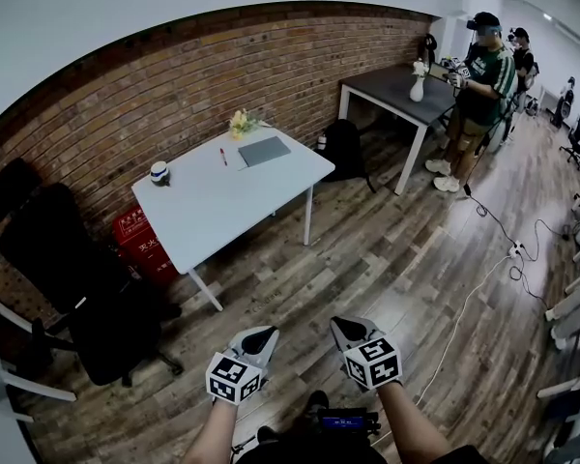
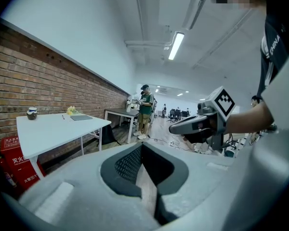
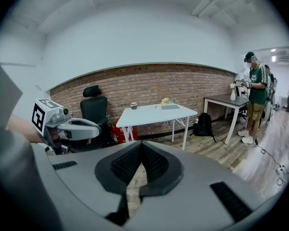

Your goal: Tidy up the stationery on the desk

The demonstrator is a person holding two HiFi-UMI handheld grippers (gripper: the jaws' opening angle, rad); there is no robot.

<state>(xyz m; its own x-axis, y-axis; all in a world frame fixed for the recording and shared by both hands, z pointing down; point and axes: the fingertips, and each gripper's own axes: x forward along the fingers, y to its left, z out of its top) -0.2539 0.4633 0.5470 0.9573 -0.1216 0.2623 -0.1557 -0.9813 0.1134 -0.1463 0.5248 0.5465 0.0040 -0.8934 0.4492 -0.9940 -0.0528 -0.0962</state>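
Note:
A white desk [image 1: 222,201] stands against the brick wall, well ahead of me. On it lie a grey notebook [image 1: 264,151], a red pen [image 1: 223,157], a small dark-and-white jar [image 1: 159,172] and yellow flowers [image 1: 239,122]. The left gripper view shows the desk [image 2: 53,129] at left, and the right gripper view shows the desk [image 3: 154,113] straight ahead. My left gripper [image 1: 267,333] [image 2: 141,146] and right gripper [image 1: 336,324] [image 3: 141,144] hover side by side over the wooden floor, far from the desk. Both are shut with nothing between the jaws.
A black office chair [image 1: 68,278] and red boxes [image 1: 140,245] stand left of the desk. A black backpack [image 1: 346,148] leans by its right end. Farther right is a dark table [image 1: 406,90] with people [image 1: 478,95] beside it. Cables [image 1: 493,259] trail over the floor.

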